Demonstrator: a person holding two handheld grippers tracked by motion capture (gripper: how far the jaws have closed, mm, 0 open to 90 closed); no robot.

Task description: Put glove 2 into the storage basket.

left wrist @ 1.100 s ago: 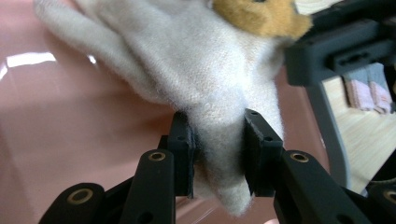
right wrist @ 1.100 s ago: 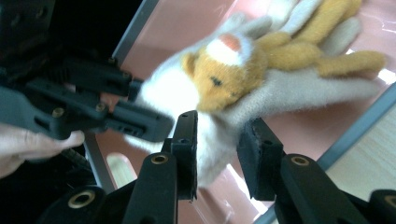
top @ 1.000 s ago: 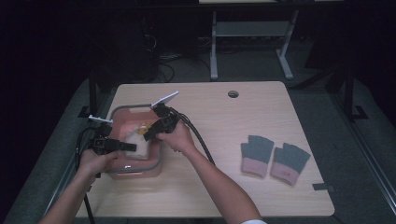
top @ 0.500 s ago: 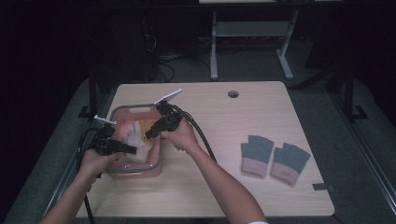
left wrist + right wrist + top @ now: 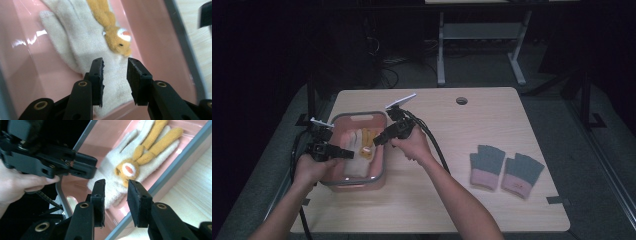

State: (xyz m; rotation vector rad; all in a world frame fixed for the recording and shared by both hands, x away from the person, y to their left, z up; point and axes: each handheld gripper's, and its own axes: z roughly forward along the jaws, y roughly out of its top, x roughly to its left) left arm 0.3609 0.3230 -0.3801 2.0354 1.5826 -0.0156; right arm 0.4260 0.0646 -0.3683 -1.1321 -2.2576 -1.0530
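Note:
A pink tub [image 5: 358, 115] with a grey rim stands at the table's left. In it lies a cream glove [image 5: 354, 165] with an orange animal-faced glove [image 5: 367, 136] on top. My left gripper [image 5: 349, 154] hovers over the cream glove [image 5: 82, 42], open, with nothing between its pads; the orange glove [image 5: 110, 27] lies just beyond. My right gripper [image 5: 376, 142] hangs above the tub's right rim [image 5: 175, 157], open and empty, pointed at the cream glove [image 5: 112, 167] and the orange glove [image 5: 150, 142]. The left gripper [image 5: 82, 167] shows across from it.
Two grey gloves with pink cuffs [image 5: 487, 165] [image 5: 522, 175] lie flat on the right of the wooden table [image 5: 452, 210]. A round cable hole [image 5: 461, 100] sits near the far edge. Cables trail from both grippers.
My right hand has drawn a little to the right and up, away from the tub's middle. The left hand has stayed about where it was.

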